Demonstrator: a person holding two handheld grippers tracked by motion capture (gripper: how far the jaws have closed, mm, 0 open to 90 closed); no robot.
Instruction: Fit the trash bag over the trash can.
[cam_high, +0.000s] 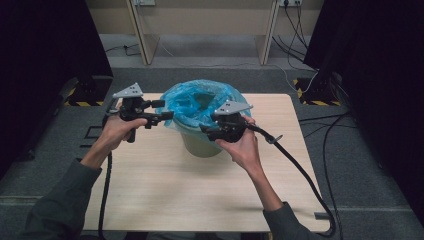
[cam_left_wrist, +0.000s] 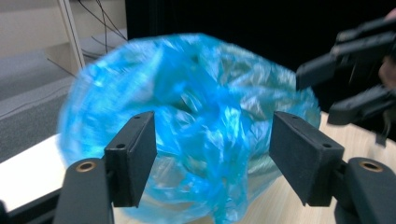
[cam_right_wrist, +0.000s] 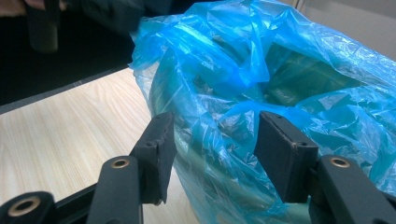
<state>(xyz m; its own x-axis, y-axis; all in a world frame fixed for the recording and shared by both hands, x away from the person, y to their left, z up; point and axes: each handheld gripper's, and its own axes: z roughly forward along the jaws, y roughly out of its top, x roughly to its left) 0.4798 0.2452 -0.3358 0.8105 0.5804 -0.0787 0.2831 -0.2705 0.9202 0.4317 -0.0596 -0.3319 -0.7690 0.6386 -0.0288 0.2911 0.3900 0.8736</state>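
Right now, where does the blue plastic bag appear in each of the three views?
High view: blue plastic bag at upper centre, lining the bucket.
Left gripper view: centre, beyond the open claw.
Right gripper view: right half, behind the claw.
Shared landmark: the wooden table.

Both forearms reach forward, left gripper and right gripper level, jaws apparently parted, facing each other.
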